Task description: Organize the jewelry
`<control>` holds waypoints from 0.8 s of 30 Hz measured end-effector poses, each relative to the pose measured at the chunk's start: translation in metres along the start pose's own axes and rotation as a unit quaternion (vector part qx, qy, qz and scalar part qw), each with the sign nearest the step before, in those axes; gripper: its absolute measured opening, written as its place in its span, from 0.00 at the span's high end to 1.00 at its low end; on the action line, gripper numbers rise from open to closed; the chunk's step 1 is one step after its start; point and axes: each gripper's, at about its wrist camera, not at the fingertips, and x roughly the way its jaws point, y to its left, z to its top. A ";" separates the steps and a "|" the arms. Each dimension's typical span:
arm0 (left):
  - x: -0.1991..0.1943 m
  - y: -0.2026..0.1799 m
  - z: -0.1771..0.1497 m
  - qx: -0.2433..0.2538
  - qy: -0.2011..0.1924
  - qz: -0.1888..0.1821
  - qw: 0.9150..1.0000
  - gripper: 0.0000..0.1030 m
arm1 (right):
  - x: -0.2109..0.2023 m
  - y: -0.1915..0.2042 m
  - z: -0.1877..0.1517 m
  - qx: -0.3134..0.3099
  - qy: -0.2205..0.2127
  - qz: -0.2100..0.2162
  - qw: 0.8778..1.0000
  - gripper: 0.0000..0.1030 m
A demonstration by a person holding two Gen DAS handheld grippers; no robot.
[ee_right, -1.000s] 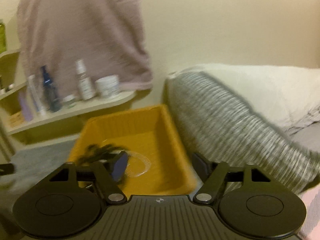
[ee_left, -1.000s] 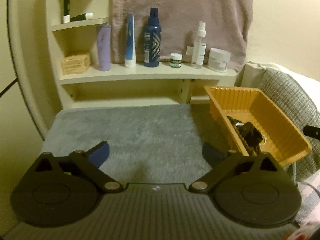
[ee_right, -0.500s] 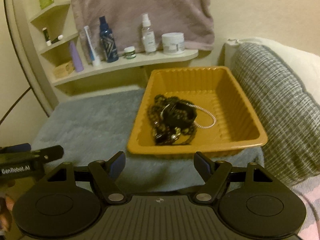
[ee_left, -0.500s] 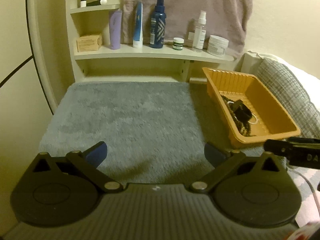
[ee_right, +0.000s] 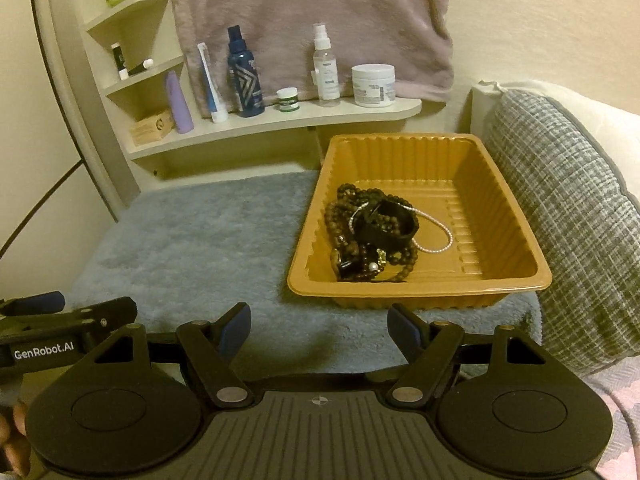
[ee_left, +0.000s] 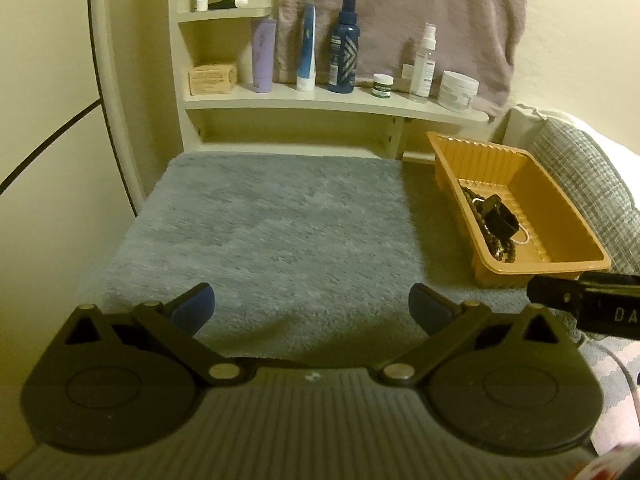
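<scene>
An orange plastic tray (ee_right: 516, 216) sits on a grey fluffy mat (ee_right: 208, 236) and holds a tangle of jewelry: dark bead strands (ee_right: 340, 220), a black cuff bracelet (ee_right: 386, 226) and a thin pearl chain (ee_right: 438, 246). The tray also shows at the right in the left wrist view (ee_left: 568, 236). My right gripper (ee_right: 320, 330) is open and empty, just short of the tray's near rim. My left gripper (ee_left: 312, 306) is open and empty over the mat's near edge, left of the tray.
A cream shelf (ee_left: 320, 100) behind the mat carries several bottles, tubes and jars, with a mauve towel (ee_right: 304, 24) hung behind. A grey knitted cushion (ee_right: 568, 216) lies right of the tray. A cardboard box (ee_left: 212, 78) stands on the shelf's left end.
Both grippers have pulled back and risen from the tray. The right gripper has withdrawn from inside the tray. More of the mat and shelf shows now.
</scene>
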 end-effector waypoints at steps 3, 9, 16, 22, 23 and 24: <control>0.000 0.001 0.000 -0.002 -0.001 0.003 1.000 0.00 | 0.000 0.002 -0.001 -0.002 0.001 0.003 1.000 0.27; -0.001 0.000 -0.001 -0.002 0.001 0.000 1.000 0.00 | 0.001 0.003 -0.001 -0.003 0.001 0.004 1.000 0.27; -0.003 -0.002 -0.002 -0.001 -0.001 -0.003 1.000 0.00 | 0.001 0.003 -0.002 -0.003 0.000 0.005 1.000 0.27; -0.003 -0.002 -0.002 -0.001 -0.001 -0.004 1.000 0.00 | 0.000 0.003 -0.001 -0.002 -0.001 0.005 1.000 0.27; -0.003 -0.002 -0.002 -0.001 -0.002 -0.004 1.000 0.00 | 0.000 0.003 -0.002 -0.002 -0.001 0.005 1.000 0.27; -0.003 -0.003 -0.002 -0.001 -0.002 -0.004 1.000 0.00 | 0.000 0.003 -0.001 -0.002 -0.002 0.005 1.000 0.27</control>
